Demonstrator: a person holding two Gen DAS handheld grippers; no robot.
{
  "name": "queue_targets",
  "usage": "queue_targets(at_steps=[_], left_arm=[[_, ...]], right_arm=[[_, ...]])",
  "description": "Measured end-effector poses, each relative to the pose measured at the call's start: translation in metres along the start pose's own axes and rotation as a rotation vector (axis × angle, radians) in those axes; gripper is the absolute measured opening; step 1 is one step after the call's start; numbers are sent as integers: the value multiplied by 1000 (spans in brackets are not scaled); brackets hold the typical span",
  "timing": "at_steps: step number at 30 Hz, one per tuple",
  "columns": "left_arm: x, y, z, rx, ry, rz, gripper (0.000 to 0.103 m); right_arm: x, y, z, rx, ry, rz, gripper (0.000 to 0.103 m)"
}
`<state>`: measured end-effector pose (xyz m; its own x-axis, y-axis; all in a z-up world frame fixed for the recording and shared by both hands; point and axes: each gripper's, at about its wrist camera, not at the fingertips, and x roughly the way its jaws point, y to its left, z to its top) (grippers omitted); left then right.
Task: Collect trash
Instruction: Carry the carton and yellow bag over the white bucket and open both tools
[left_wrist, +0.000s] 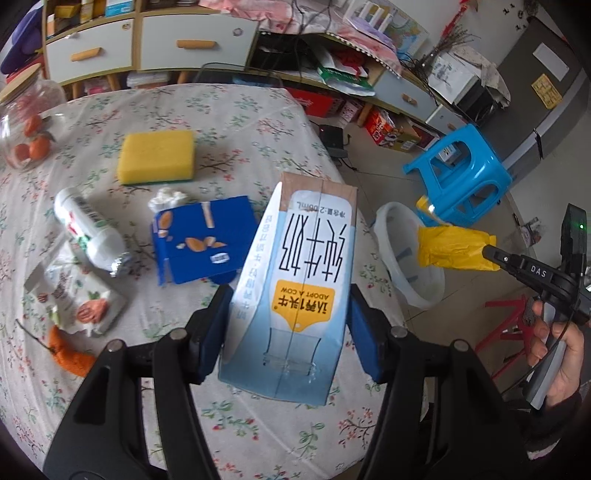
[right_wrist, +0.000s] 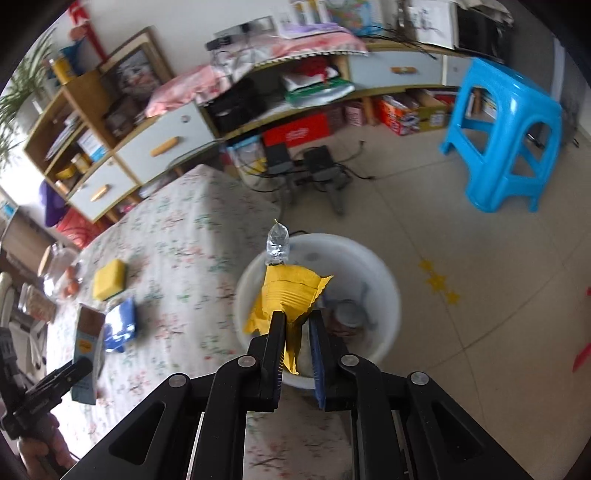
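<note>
My left gripper (left_wrist: 291, 317) is shut on a blue-and-white milk carton (left_wrist: 295, 288), held upside down above the floral table (left_wrist: 221, 110). The carton also shows at the left of the right wrist view (right_wrist: 86, 339). My right gripper (right_wrist: 297, 332) is shut on a crumpled yellow wrapper (right_wrist: 286, 299) with a clear plastic tip, held over the white plastic basin (right_wrist: 384, 295) on the floor beside the table. In the left wrist view the wrapper (left_wrist: 450, 249) hangs over the basin (left_wrist: 391, 229). Some trash lies inside the basin.
On the table lie a yellow sponge (left_wrist: 157, 157), a blue snack box (left_wrist: 205, 242) with a tissue wad, a white bottle (left_wrist: 88, 229), a snack packet (left_wrist: 79, 299), orange peel (left_wrist: 66, 352) and a jar of oranges (left_wrist: 27, 125). A blue stool (right_wrist: 506, 136) stands beyond the basin.
</note>
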<state>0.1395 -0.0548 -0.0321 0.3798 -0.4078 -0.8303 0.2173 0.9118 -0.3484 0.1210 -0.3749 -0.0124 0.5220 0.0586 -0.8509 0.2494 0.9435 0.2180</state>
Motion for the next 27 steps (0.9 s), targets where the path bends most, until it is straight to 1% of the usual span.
queue_targets(at_steps=[1,3,5,6,9,11,15,18,21,25,27], left_arm=[[3,-4,0,9,4,-3,62],[9,-16,1,30,13,-11,62],[14,-25,2,50,21,-17,62],[17,-31,3,63,27,-20,62],[27,-53,6,125,40,-17,62],[35,-69,7,167,51,-11,62],[51,-95,12,212,72,-32,62],[66,-119,16,261,83,-27,62],[81,-136,20,288,97,-29,62],[95,-152,23,330,92,-28,62],[99,-155,24,339,73,-37,62]], right_arm=[[1,-6,0,11,-1,-14,17],[4,-18,1,22,18,-37,28],[5,-29,-1,42,28,-51,60],[3,-35,-2,57,20,-56,64],[-1,-45,-2,68,8,-57,65],[-6,-54,-3,76,1,-65,68],[-11,-71,-7,92,2,-81,70],[-13,-82,-9,108,6,-87,71],[-15,-92,-11,117,8,-92,72],[-19,-107,-15,124,10,-106,72],[-22,-111,-16,124,10,-109,72]])
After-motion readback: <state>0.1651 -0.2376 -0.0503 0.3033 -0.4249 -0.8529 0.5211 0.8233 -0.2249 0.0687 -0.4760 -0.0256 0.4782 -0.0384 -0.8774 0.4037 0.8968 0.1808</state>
